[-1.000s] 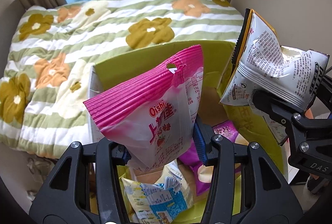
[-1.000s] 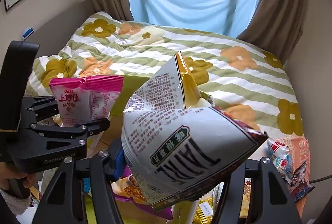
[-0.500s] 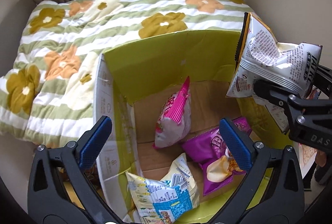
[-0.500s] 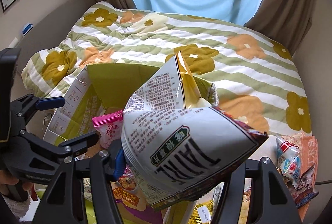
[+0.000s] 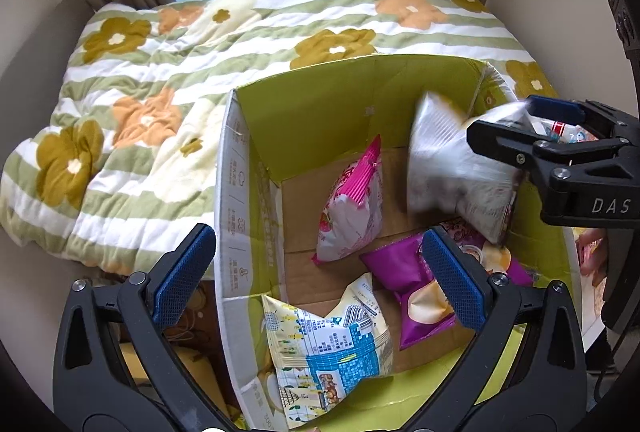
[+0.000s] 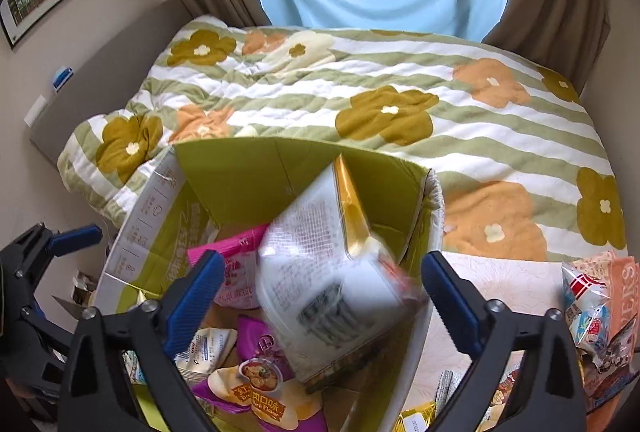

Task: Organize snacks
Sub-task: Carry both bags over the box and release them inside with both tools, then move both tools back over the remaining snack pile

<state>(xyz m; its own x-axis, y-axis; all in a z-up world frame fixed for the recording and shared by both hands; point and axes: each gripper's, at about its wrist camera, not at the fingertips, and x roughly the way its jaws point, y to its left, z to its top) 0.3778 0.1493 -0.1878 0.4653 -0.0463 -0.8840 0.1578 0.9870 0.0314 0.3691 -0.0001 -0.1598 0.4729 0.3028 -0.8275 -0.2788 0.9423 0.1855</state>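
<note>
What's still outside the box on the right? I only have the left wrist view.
Observer: A pile of loose snack packets lies to the right of the cardboard box.
Operator: Has the right side let go of its bag?
Observer: The right tongs are opening. The white bag, blurred, is between the pads over the box, and neither pad appears to press on it.
Operator: Anything nearer to grab?
Observer: A yellow packet shows at the bottom edge, just right of the box wall.
</note>
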